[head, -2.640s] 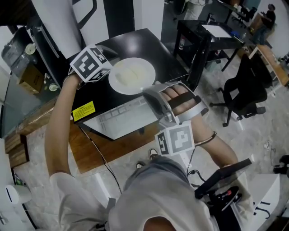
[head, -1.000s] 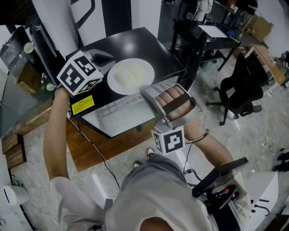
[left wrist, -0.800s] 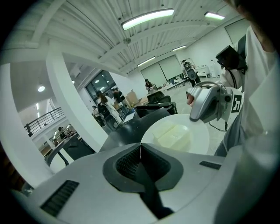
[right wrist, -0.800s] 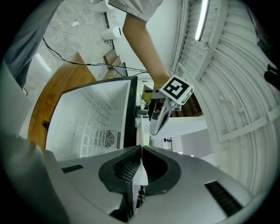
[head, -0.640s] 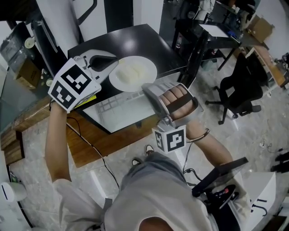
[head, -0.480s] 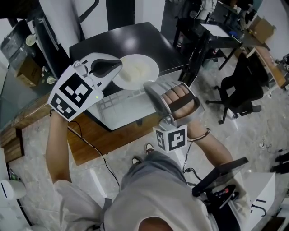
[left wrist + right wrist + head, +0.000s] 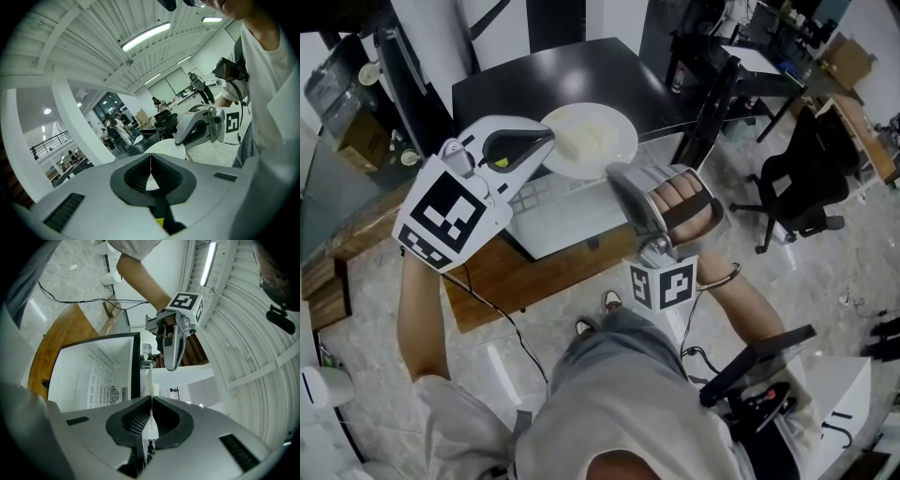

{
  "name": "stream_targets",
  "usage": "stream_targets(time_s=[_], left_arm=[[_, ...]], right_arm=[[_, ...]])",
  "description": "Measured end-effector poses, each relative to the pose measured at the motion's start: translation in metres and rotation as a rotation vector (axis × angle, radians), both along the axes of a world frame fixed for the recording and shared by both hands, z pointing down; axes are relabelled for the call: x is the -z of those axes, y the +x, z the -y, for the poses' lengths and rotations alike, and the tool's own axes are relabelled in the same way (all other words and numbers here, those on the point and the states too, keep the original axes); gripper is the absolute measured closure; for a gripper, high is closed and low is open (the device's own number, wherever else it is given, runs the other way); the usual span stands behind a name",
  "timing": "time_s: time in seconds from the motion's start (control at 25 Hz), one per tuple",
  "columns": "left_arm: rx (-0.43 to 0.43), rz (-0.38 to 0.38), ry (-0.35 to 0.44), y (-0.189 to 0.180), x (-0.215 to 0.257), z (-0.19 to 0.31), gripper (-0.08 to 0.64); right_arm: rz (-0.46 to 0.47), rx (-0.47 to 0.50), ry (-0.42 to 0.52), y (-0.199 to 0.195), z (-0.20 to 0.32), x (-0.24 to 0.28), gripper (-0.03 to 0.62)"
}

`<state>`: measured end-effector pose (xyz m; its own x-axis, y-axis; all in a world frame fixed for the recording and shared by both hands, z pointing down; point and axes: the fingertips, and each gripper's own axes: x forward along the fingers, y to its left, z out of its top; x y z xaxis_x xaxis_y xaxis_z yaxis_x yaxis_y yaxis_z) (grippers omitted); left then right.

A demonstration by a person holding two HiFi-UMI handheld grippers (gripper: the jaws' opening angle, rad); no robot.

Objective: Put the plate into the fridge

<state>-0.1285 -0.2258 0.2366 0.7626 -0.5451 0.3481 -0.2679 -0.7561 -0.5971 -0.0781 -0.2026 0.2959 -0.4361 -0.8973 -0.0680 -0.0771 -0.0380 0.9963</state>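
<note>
Left claw (image 7: 549,141) and right claw (image 7: 615,174) each pinch the smooth round white plate (image 7: 592,134) by its thin rim

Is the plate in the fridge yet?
Out. Left claw and right claw grip the plate above the fridge, outside its open white interior.

Bright, even indoor light; heavy fisheye on both gripper views.
Ceiling strip lights (image 7: 145,36) glare overhead, gripper-view corners fall to black, and a soft sheen lies on the black surface (image 7: 581,70).
</note>
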Motion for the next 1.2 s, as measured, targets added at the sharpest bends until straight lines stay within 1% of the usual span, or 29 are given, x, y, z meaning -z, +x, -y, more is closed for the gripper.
stream_targets(time_s=[0.2, 0.44, 0.6, 0.72, 0.8, 0.88, 1.0, 1.2], left_arm=[[-0.014, -0.020, 0.010, -0.005, 0.003, -0.022, 0.540], [-0.014, -0.050, -0.004, -0.014, -0.006, -0.061, 0.540], [0.039, -0.032, 0.041, -0.019, -0.021, -0.078, 0.540], [0.060, -0.034, 0.034, -0.013, -0.039, -0.092, 0.540], [0.109, -0.005, 0.060, -0.012, -0.050, -0.100, 0.540], [0.148, -0.001, 0.083, -0.010, -0.056, -0.105, 0.540], [0.152, -0.030, 0.042, 0.002, -0.069, -0.111, 0.540], [0.183, -0.071, 0.004, 0.019, -0.090, -0.112, 0.540]], right_arm=[[0.014, 0.003, 0.007, -0.001, -0.019, 0.003, 0.568], [0.006, 0.000, 0.011, 0.001, -0.046, -0.001, 0.568], [0.007, 0.006, 0.020, 0.003, -0.062, -0.005, 0.568], [0.006, 0.022, 0.022, 0.007, -0.070, -0.010, 0.568], [0.014, 0.036, 0.018, 0.009, -0.078, -0.014, 0.568], [0.018, 0.056, 0.017, 0.012, -0.085, -0.017, 0.568], [0.020, 0.086, 0.013, 0.020, -0.091, -0.024, 0.568], [0.042, 0.122, -0.010, 0.039, -0.096, -0.041, 0.568]])
